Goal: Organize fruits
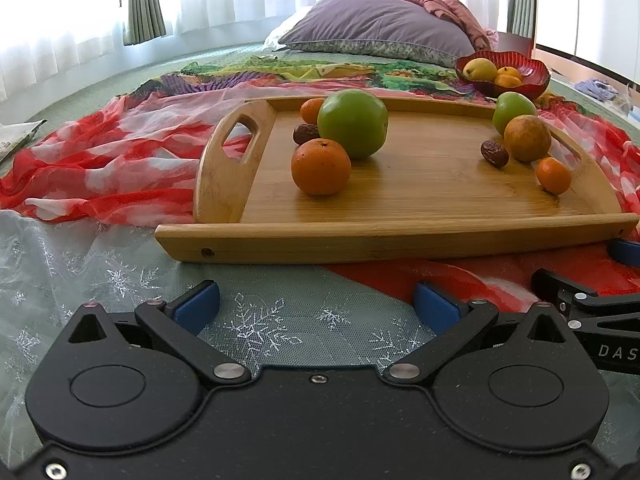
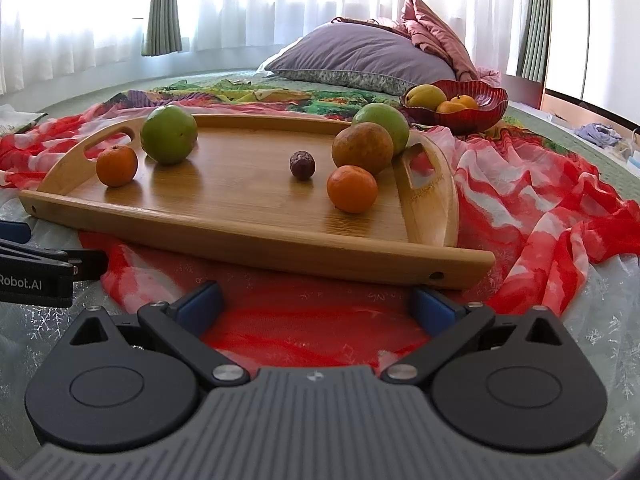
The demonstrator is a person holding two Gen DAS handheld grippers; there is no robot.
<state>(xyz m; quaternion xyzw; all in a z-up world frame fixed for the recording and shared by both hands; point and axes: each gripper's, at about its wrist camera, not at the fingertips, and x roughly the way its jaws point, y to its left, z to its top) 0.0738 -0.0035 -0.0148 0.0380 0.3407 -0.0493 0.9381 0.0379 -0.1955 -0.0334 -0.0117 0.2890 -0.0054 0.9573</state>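
Note:
A wooden tray (image 1: 400, 236) (image 2: 248, 232) lies on the bed and holds loose fruit. On its left are a green apple (image 1: 353, 123) (image 2: 169, 134), tangerines (image 1: 321, 166) (image 2: 117, 165) and a brown date (image 1: 305, 134). On its right are a second green apple (image 1: 513, 109) (image 2: 386, 120), a brownish-orange fruit (image 1: 527, 137) (image 2: 362, 147), a tangerine (image 1: 553, 175) (image 2: 352, 189) and a date (image 1: 494, 153) (image 2: 302, 165). A red glass bowl (image 1: 532, 76) (image 2: 486, 110) behind the tray holds a yellow fruit and tangerines. My left gripper (image 1: 318, 306) and right gripper (image 2: 316, 308) are open and empty, in front of the tray.
A red-and-white scarf (image 1: 100, 160) (image 2: 540, 200) lies under and around the tray, over white snowflake lace (image 1: 260, 328). A purple pillow (image 1: 376, 28) (image 2: 360, 56) and a pink quilt lie at the back. Curtains hang behind the bed.

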